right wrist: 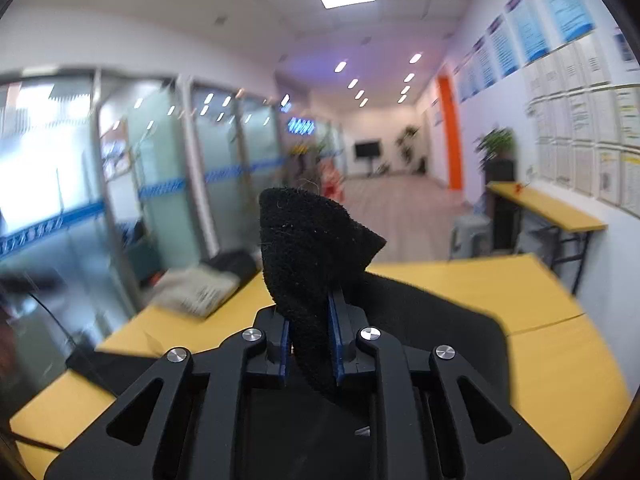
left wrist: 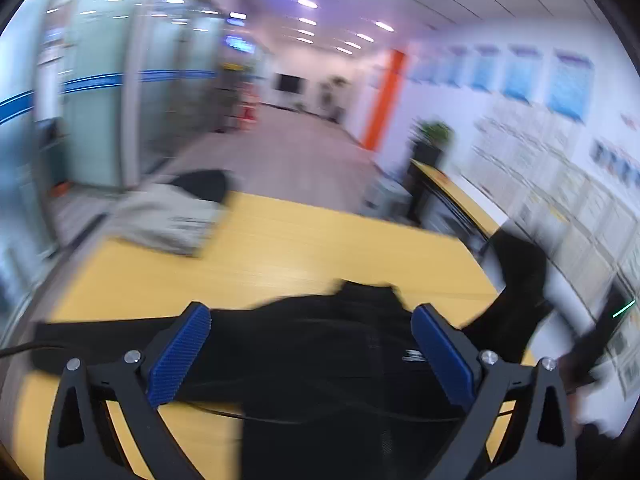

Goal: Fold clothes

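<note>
A black garment (left wrist: pixel 320 344) lies spread on the yellow table (left wrist: pixel 280 248). My left gripper (left wrist: pixel 310 316) is open just above it, blue pads (left wrist: pixel 180 356) wide apart with nothing between them. My right gripper (right wrist: pixel 310 320) is shut on a bunched fold of the black garment (right wrist: pixel 312 240), which sticks up past the pads. In the left wrist view that lifted end of the garment (left wrist: pixel 520 276) rises at the right, with the right gripper (left wrist: pixel 592 344) blurred beside it. The left wrist view is motion-blurred.
A folded beige garment (left wrist: pixel 168 216) with a dark one behind it (left wrist: pixel 204 184) sits at the table's far left corner, also in the right wrist view (right wrist: pixel 196 284). A narrow yellow side table (right wrist: pixel 548 208) and a grey stool (right wrist: pixel 472 236) stand by the right wall. A cable (left wrist: pixel 24 350) runs at the left.
</note>
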`<control>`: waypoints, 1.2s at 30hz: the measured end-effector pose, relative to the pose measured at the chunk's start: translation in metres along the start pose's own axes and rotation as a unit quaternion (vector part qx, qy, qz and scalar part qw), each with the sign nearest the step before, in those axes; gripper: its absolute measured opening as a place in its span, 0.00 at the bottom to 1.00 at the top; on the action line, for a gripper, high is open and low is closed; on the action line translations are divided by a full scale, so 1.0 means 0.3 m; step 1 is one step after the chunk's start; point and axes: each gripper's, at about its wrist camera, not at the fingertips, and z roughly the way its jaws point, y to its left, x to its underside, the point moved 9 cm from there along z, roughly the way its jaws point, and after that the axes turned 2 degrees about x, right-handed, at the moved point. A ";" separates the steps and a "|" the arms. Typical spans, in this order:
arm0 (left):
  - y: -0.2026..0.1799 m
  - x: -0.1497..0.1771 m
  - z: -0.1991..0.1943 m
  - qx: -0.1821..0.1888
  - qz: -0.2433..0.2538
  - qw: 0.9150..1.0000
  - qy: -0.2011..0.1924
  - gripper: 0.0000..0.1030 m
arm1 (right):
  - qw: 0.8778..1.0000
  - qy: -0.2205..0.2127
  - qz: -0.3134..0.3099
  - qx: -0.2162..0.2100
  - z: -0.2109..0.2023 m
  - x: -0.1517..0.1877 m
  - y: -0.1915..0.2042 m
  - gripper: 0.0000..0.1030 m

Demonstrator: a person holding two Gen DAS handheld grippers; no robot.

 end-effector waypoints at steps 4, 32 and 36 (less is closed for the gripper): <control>0.288 0.009 -0.199 -0.038 0.005 0.999 0.011 1.00 | 0.994 0.078 -0.036 -0.064 0.313 0.240 0.316 0.15; -0.207 0.777 1.010 0.061 0.112 0.968 0.214 1.00 | 0.956 0.282 -0.013 0.079 0.141 0.716 -0.677 0.91; -0.190 0.778 0.961 0.040 0.108 0.968 0.223 1.00 | 0.971 0.230 -0.008 0.059 0.089 0.586 -0.656 0.91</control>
